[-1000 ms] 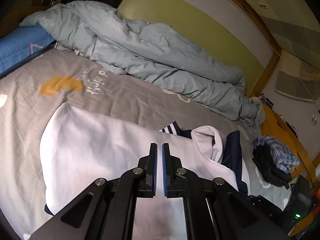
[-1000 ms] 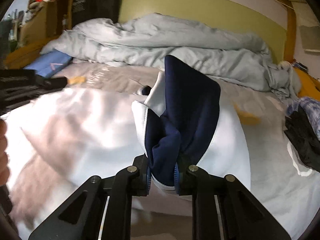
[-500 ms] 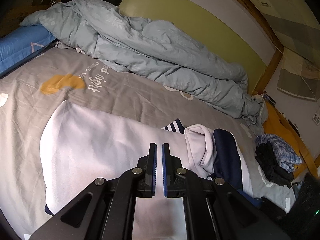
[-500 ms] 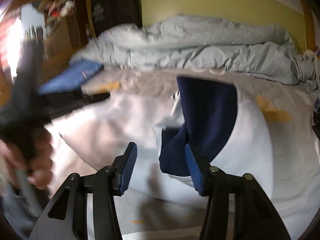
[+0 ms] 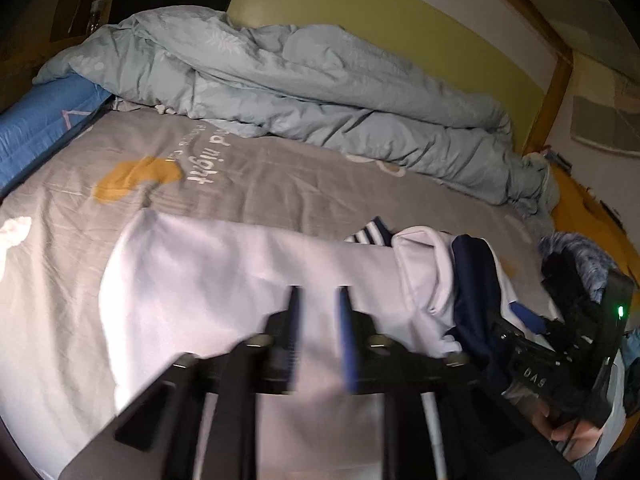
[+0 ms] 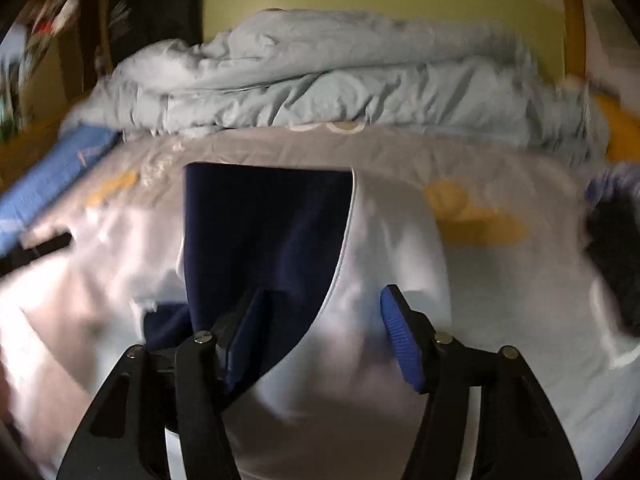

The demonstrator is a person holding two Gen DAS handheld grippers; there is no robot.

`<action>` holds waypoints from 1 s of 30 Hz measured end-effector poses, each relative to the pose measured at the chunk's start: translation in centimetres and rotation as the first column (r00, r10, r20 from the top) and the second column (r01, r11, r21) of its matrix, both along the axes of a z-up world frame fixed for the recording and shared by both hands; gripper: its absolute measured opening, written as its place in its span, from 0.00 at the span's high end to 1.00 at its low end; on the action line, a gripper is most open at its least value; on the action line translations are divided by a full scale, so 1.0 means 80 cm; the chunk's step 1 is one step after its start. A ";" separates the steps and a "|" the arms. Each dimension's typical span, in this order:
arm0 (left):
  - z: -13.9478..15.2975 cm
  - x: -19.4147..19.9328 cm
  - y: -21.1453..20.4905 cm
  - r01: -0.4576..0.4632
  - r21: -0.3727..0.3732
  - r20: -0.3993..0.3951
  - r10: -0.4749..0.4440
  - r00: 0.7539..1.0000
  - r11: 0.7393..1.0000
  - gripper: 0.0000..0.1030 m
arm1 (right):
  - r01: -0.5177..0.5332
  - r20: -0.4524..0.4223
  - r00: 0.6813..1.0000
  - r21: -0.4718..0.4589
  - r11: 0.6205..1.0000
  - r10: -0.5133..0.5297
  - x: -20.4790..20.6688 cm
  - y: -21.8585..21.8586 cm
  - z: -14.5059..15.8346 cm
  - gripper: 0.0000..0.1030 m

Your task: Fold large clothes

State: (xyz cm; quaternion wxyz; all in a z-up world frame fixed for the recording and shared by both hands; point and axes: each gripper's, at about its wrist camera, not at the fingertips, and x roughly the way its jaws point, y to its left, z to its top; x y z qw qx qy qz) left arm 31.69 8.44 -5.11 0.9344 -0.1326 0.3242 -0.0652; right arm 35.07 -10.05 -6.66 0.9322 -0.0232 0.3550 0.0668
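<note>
A large white garment (image 5: 208, 280) with a navy panel (image 6: 272, 232) and a striped cuff (image 5: 368, 234) lies spread on the grey bed sheet (image 5: 280, 184). My left gripper (image 5: 318, 320) hovers low over the white cloth. Its jaws are opening, blurred, with nothing visibly between them. My right gripper (image 6: 324, 336) is over the folded-over navy and white part, and its jaws are opening wide. The navy cloth lies by the left pad (image 6: 244, 336), and the pads do not press on it. The right gripper's black body (image 5: 560, 344) shows at the right of the left wrist view.
A rumpled grey-blue duvet (image 5: 320, 92) is heaped along the yellow-green headboard (image 5: 400, 28). A blue pillow (image 5: 40, 120) lies at the far left. A pile of dark and blue clothes (image 5: 580, 256) sits at the right edge of the bed, by the wooden frame (image 5: 548, 100).
The right gripper has opened and let go of the navy and white fold, which now lies flat on the garment. The left jaws, shut before, have parted.
</note>
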 end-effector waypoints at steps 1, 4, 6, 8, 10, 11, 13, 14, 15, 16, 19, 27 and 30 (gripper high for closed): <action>0.001 -0.001 0.009 -0.011 -0.004 0.000 0.011 1.000 1.000 0.43 | -0.019 0.009 1.000 -0.002 1.000 0.019 -0.004 0.004 0.003 0.41; 0.005 -0.006 0.048 -0.106 0.011 0.004 0.106 0.994 0.994 0.22 | -0.051 0.023 0.999 0.064 0.997 0.049 -0.012 -0.001 0.009 0.39; 0.002 -0.004 0.079 -0.170 0.005 -0.017 0.170 0.985 0.985 0.21 | -0.060 0.029 0.998 0.104 0.993 0.057 -0.015 -0.008 0.012 0.40; -0.010 0.003 0.108 -0.202 -0.041 -0.073 0.199 0.977 0.978 0.21 | -0.060 0.036 0.998 0.157 0.986 0.055 -0.017 -0.014 0.016 0.43; -0.032 0.015 0.135 -0.210 -0.113 -0.153 0.192 0.969 0.971 0.21 | -0.094 0.049 0.995 0.221 0.971 0.086 -0.019 -0.019 0.020 0.61; -0.043 0.021 0.142 -0.205 -0.152 -0.190 0.175 0.966 0.967 0.21 | -0.130 0.043 0.992 0.273 0.953 0.123 -0.018 -0.020 0.021 0.70; -0.059 0.030 0.149 -0.176 -0.223 -0.234 0.122 0.964 0.959 0.21 | -0.185 0.026 0.982 0.344 0.920 0.188 -0.015 -0.014 0.016 0.74; -0.071 0.037 0.150 -0.150 -0.269 -0.256 0.080 0.963 0.951 0.21 | -0.171 0.001 0.984 0.309 0.936 0.180 -0.012 -0.006 0.011 0.75; -0.080 0.042 0.148 -0.141 -0.290 -0.278 0.058 0.959 0.947 0.21 | -0.144 -0.036 0.987 0.241 0.960 0.157 -0.006 0.004 0.001 0.78; -0.087 0.045 0.149 -0.141 -0.302 -0.288 0.051 0.956 0.943 0.21 | -0.131 -0.056 0.988 0.204 0.970 0.145 -0.002 0.011 -0.007 0.78; -0.093 0.044 0.151 -0.141 -0.340 -0.265 0.049 0.963 0.930 0.25 | -0.122 -0.063 0.989 0.194 0.973 0.137 0.004 0.015 -0.010 0.78; -0.058 0.026 0.124 -0.073 -0.332 -0.125 0.033 0.992 0.940 0.81 | -0.134 -0.057 0.988 0.186 0.973 0.146 0.011 0.014 -0.013 0.78; -0.005 0.001 0.087 -0.020 -0.253 -0.001 0.021 1.000 0.967 0.82 | -0.141 -0.060 0.986 0.182 0.973 0.155 0.010 0.014 -0.012 0.78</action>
